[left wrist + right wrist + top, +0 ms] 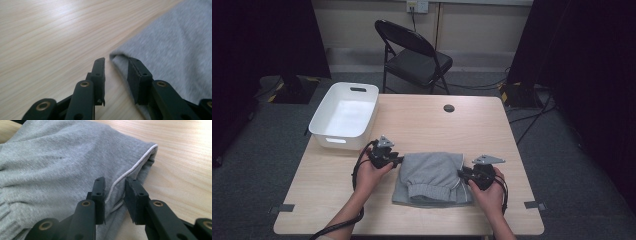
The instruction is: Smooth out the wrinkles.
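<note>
Grey fleece garment (432, 177), one item: folded into a compact block, lower centre of the high view, lying flat on the pale wood table (432, 125). A ribbed cuff shows along its lower edge; a white piped seam (132, 168) runs along its right side in the right gripper view.

Left gripper (396, 160), one: at the garment's upper left corner. In the left gripper view the jaws stand partly apart, with the corner of the cloth (117, 56) lying between the tips; the pads do not yet press on it.

Right gripper (463, 174), one: at the garment's right edge. Its jaws straddle the piped seam, a narrow gap left on either side; nothing firmly pinched as far as can be seen.

Step in hand, by judgement: taking hold of the two sides of the folded garment, either for a further fold or to lift it. The next move calls for both sets of jaws to close through all layers at once, so the block does not come apart when raised.

Also present: white plastic bin (344, 115), one, upper left of the table, nothing inside; black folding chair (412, 55), one, beyond the far edge; hands (369, 175), two.
</note>
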Action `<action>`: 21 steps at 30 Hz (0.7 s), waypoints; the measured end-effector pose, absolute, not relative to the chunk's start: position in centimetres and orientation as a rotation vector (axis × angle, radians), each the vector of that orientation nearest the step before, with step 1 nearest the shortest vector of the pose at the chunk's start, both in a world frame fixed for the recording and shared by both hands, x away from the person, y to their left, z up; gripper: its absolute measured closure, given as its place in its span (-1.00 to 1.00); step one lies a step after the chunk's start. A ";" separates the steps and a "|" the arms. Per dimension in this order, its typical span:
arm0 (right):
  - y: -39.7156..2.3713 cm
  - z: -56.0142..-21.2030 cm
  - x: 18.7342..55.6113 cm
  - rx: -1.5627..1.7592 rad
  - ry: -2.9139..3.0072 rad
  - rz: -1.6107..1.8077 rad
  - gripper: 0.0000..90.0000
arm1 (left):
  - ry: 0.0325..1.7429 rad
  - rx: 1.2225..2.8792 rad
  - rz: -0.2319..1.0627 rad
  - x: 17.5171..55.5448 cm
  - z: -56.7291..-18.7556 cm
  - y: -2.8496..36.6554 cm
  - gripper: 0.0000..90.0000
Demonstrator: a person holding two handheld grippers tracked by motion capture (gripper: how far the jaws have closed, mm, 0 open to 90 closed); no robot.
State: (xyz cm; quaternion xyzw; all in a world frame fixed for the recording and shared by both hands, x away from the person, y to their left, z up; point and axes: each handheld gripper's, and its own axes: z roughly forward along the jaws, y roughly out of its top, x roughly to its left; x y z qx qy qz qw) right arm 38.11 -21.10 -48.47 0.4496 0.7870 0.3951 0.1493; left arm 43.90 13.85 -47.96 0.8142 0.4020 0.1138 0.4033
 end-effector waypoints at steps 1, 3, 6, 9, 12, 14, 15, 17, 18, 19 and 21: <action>-21.1 -48.5 38.1 1.289 2.263 1.134 0.57 | 1.008 2.074 0.303 44.0 -47.9 13.6 0.54; -21.0 -48.5 38.1 1.282 2.264 1.127 0.57 | 0.997 2.088 0.286 44.3 -47.9 13.1 0.53; -21.0 -48.5 38.1 1.278 2.264 1.127 0.57 | 0.985 2.127 0.299 44.6 -48.0 12.4 0.57; -21.0 -48.7 38.1 1.284 2.264 1.132 0.58 | 0.991 2.176 0.288 45.0 -48.4 11.9 0.70; -21.0 -48.8 38.1 1.276 2.266 1.131 0.59 | 0.996 2.171 0.279 44.8 -48.8 11.7 0.90; -21.0 -48.9 38.1 1.277 2.269 1.135 0.62 | 1.018 2.154 0.265 44.8 -48.7 12.0 0.97; -21.1 -48.9 38.1 1.277 2.269 1.136 0.63 | 1.013 2.168 0.274 44.8 -48.6 12.1 0.98; -21.1 -49.0 38.1 1.278 2.266 1.143 0.63 | 1.018 2.160 0.265 44.8 -48.5 12.5 0.99; -21.1 -49.0 38.1 1.278 2.267 1.141 0.64 | 1.037 2.136 0.264 44.8 -48.3 12.9 1.00; -21.1 -49.0 38.0 1.276 2.268 1.137 0.64 | 1.056 2.101 0.255 44.8 -48.1 13.3 1.00; -21.0 -49.0 38.0 1.258 2.274 1.125 0.65 | 1.097 2.049 0.264 44.8 -47.7 14.3 1.00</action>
